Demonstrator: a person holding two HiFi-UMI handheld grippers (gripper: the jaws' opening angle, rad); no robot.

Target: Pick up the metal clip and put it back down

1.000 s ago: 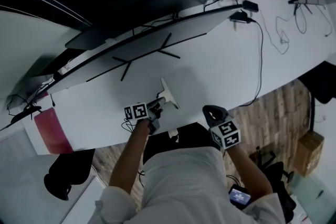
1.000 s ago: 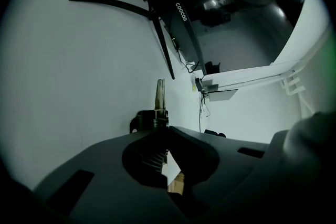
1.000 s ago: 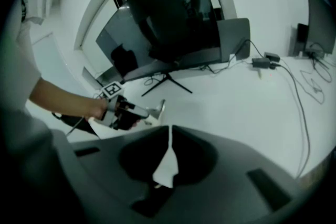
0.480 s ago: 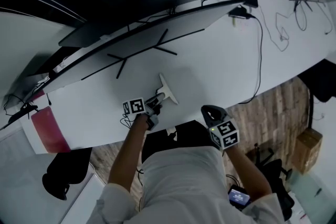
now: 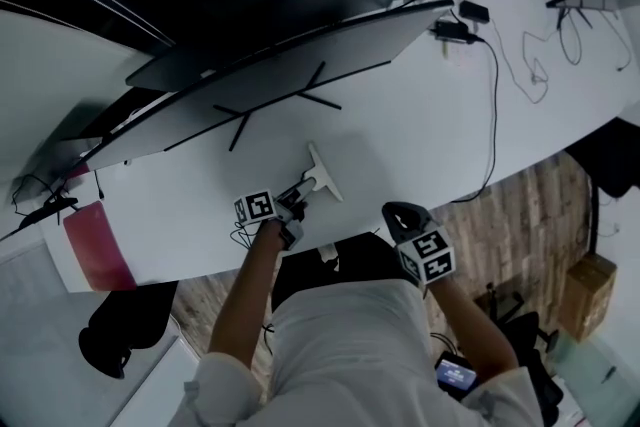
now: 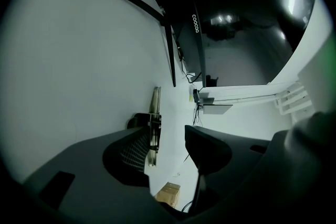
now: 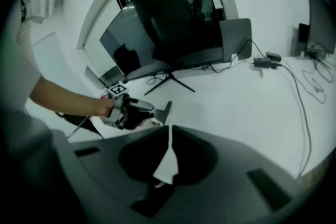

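Jaws just opened wide, the left gripper (image 5: 298, 197) frees the metal clip (image 5: 324, 173), resting on the desk (image 5: 430, 130) between them; the right gripper (image 5: 400, 212) idles closed, apparently unneeded.

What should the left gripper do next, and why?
Probably draw the left gripper straight back: its jaws have just opened, and the metal clip, apparently resting on the table, stands between them, close against one jaw. Backing off would clear it.
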